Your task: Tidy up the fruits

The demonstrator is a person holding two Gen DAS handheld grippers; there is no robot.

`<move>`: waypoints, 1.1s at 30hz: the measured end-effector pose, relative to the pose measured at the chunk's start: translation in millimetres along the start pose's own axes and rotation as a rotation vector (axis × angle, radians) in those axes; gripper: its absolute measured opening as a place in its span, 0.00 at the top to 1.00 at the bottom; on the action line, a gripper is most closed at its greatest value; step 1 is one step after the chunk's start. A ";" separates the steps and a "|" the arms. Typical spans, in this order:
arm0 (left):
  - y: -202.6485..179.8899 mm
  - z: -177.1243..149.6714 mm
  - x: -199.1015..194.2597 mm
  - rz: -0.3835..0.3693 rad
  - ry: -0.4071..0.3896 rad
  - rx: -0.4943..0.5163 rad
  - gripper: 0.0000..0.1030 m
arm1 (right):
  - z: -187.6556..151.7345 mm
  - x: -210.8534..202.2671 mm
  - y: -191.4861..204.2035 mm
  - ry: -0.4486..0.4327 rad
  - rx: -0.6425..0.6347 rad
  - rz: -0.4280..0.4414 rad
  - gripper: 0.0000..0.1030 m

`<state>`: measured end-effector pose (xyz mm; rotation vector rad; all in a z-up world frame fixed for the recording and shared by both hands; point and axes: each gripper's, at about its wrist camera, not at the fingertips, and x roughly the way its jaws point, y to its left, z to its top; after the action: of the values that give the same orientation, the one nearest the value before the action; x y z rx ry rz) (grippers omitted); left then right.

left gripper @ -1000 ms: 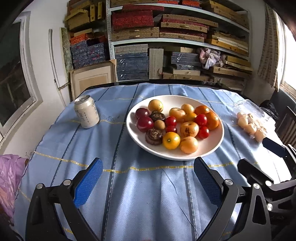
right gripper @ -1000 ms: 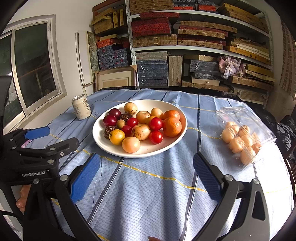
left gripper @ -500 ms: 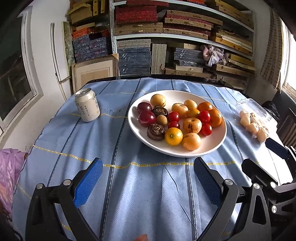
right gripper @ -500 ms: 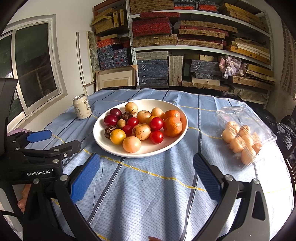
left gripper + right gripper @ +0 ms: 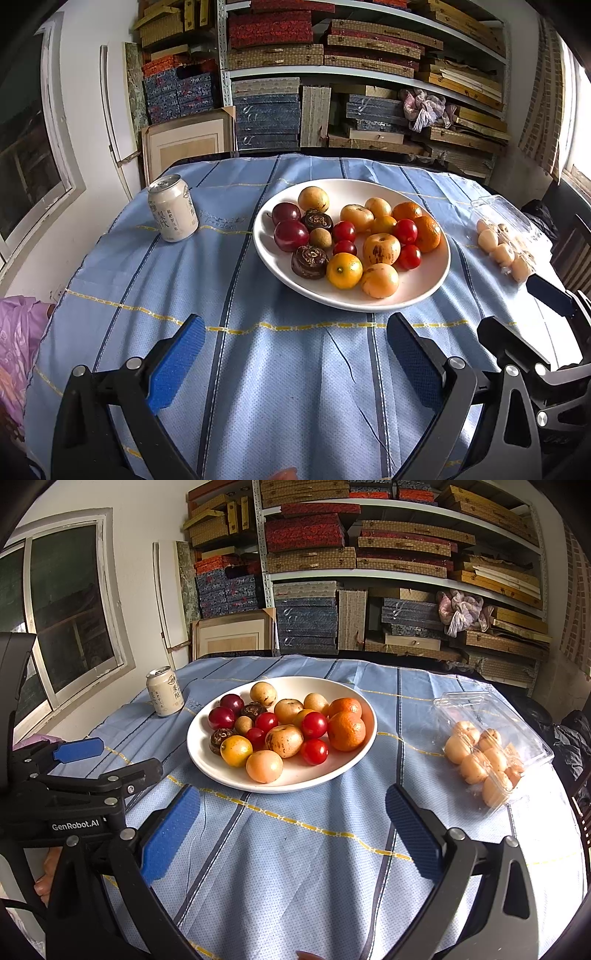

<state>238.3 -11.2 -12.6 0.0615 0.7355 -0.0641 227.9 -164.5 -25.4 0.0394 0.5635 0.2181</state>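
Left gripper (image 5: 295, 362) nearer plate (image 5: 424, 291); 2 grippers wide apart, right gripper (image 5: 293, 830) incl.

The tablecloth (image 5: 258, 369) is a light-blue woven cloth, matt, with a fine dotted texture and soft creases. On it the white plate (image 5: 354, 760) looks like glazed ceramic, smooth and glossy. The cherry tomatoes (image 5: 314, 724) and plums (image 5: 291, 235) have shiny, taut skins; the mandarins (image 5: 346, 730) are duller and finely pitted. The drink can (image 5: 172, 208) is metal with a satin printed wall. The clamshell box (image 5: 491, 716) is thin clear plastic, glinting. Both grippers show matt black plastic arms with textured blue pads (image 5: 168, 836) and bright metal screws.
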 end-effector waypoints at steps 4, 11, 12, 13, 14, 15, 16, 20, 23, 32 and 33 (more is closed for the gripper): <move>-0.6 -0.4 0.4 -0.004 0.003 -0.001 0.04 | 0.1 -0.1 0.2 0.000 0.000 0.000 0.04; 1.6 -0.6 0.7 -0.055 0.012 -0.020 0.04 | -1.5 0.2 4.1 0.001 -0.001 0.002 0.04; 1.7 -0.5 0.0 -0.052 0.007 -0.020 0.04 | -2.2 0.3 5.6 0.002 -0.002 0.002 0.04; 1.0 -0.6 -0.9 -0.048 0.002 -0.015 0.04 | -2.8 0.3 7.3 0.003 -0.003 0.003 0.04; 0.3 -0.7 -1.4 -0.046 0.000 -0.012 0.04 | -2.5 1.5 6.8 0.003 -0.002 0.003 0.04; 0.1 -0.9 -1.4 -0.048 0.001 -0.011 0.04 | -3.1 1.4 8.5 0.003 -0.003 0.004 0.04; 0.0 -1.0 -1.1 -0.052 0.003 -0.010 0.03 | -3.3 1.5 8.3 0.003 -0.003 0.003 0.04; -0.2 -1.2 0.3 -0.061 0.013 -0.010 0.04 | -4.0 1.8 8.9 0.003 -0.003 0.005 0.04; 0.4 -0.9 0.6 -0.060 0.014 -0.010 0.04 | -3.8 1.7 8.5 0.003 -0.004 0.004 0.04; -0.6 -1.4 3.2 -0.056 0.028 -0.005 0.03 | -4.8 2.1 10.0 0.006 -0.005 0.005 0.04; -0.7 -1.3 3.3 -0.056 0.028 -0.005 0.04 | -5.1 2.0 10.5 0.007 -0.005 0.006 0.04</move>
<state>239.8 -11.9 -15.8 0.0370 0.7652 -0.1145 224.8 -153.9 -29.8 0.0358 0.5696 0.2256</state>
